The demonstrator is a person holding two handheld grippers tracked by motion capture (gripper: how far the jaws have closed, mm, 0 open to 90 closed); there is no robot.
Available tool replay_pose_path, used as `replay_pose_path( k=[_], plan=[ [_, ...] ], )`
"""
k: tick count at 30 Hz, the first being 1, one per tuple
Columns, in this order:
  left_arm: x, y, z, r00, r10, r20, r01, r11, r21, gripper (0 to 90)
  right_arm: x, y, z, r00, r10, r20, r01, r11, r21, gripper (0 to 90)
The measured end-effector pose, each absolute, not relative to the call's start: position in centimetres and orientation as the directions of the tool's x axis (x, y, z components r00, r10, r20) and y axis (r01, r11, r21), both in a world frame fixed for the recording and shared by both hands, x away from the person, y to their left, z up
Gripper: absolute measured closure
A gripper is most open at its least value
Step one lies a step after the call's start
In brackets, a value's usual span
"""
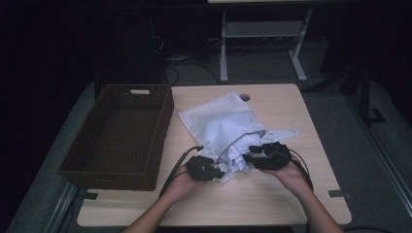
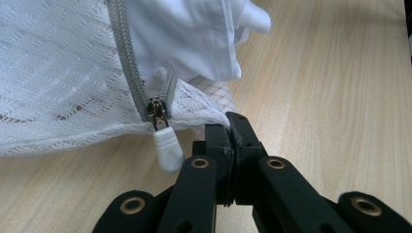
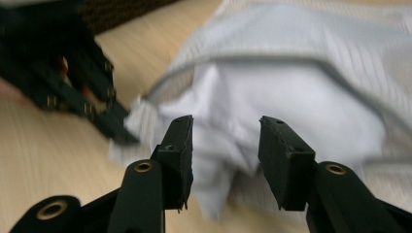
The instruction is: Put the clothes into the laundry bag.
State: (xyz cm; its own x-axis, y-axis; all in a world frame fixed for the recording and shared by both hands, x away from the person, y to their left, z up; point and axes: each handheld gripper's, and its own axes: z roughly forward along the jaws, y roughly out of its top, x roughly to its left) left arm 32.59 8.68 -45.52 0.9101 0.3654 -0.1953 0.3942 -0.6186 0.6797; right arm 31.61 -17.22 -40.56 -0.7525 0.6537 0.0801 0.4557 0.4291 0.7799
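A white mesh laundry bag (image 1: 218, 116) lies on the wooden table, its zippered mouth facing me. A white garment (image 1: 235, 145) bulges out of that mouth. My left gripper (image 2: 232, 124) is shut on the bag's mesh corner (image 2: 209, 104), right beside the grey zipper and its white pull tab (image 2: 165, 145). In the high view the left gripper (image 1: 216, 170) sits at the bag's near left corner. My right gripper (image 3: 224, 145) is open, its jaws pointing at the white garment (image 3: 272, 102) close ahead. From above, the right gripper (image 1: 250, 156) is at the bag's mouth.
A dark wicker basket (image 1: 145, 131) stands on the left part of the table (image 1: 272, 194). The table has a cable hole (image 1: 245, 97) near its far edge. A desk frame (image 1: 262, 34) stands on the floor beyond.
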Motion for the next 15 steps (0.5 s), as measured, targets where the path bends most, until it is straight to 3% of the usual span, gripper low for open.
replay_pose_path(
  k=[5,10,15],
  plan=[
    [32.7,8.9,-45.5,0.908,0.371,-0.197,0.399,-0.614,0.681,88.3,30.4,-18.5,-42.0,-0.747,0.655,0.109,0.491,0.434,0.756,52.0],
    [32.6,8.8,-45.4,0.907,0.372,-0.196,0.398,-0.612,0.683,88.3,30.5,-17.0,-43.4,-0.761,0.635,0.133,0.512,0.462,0.724,49.2],
    [32.6,9.0,-45.3,0.908,0.372,-0.192,0.396,-0.611,0.686,88.3,31.1,-15.8,-44.3,-0.755,0.651,0.077,0.508,0.506,0.697,76.9]
  ],
)
